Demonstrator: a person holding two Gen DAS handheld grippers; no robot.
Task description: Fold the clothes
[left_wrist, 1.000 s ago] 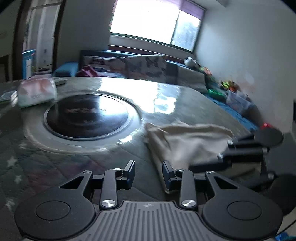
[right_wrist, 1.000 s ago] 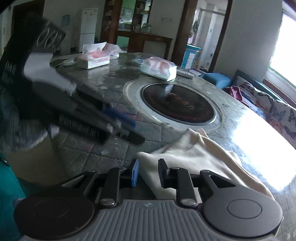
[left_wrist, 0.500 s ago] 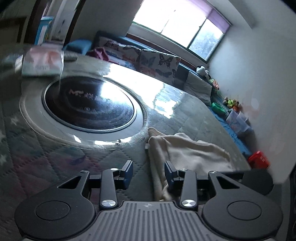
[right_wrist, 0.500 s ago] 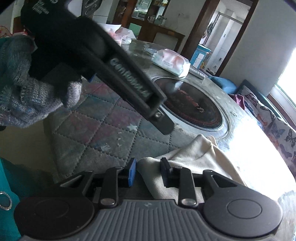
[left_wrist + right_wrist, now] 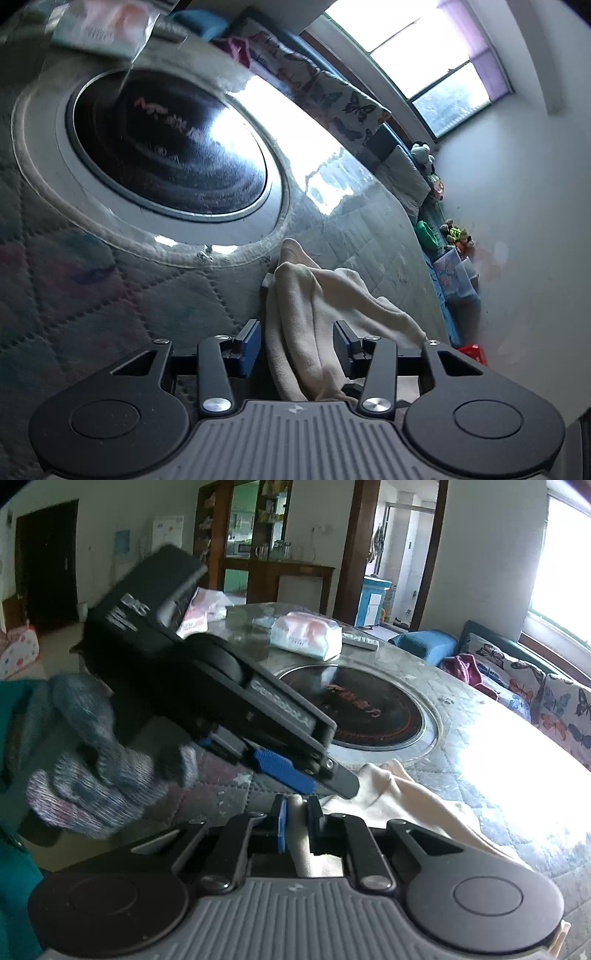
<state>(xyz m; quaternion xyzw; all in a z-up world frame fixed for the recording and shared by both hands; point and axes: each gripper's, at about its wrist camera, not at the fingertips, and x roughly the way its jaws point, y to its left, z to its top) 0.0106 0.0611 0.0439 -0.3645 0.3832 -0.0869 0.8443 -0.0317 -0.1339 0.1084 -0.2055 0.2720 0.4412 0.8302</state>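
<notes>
Right hand-held gripper (image 5: 296, 825) pinching cream garment (image 5: 413, 805) edge, jaws nearly closed; left hand-held gripper (image 5: 295, 345) gaping wide, straddling bunched cloth. Advising: closing left squarely on single layer.

A quilted round table (image 5: 480, 716) carries a cream garment (image 5: 417, 797), 2 tissue packs (image 5: 306, 633) and a remote (image 5: 360, 641).

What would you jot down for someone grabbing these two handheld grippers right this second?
Right gripper: shut on an edge of the cream garment.
Left gripper: open, fingers either side of a bunched fold of the same garment, not clamped.
The garment lies crumpled on the quilted table by the round black cooktop.
Done: one edge gripped.
Left: close left, spread flat, fold.
</notes>
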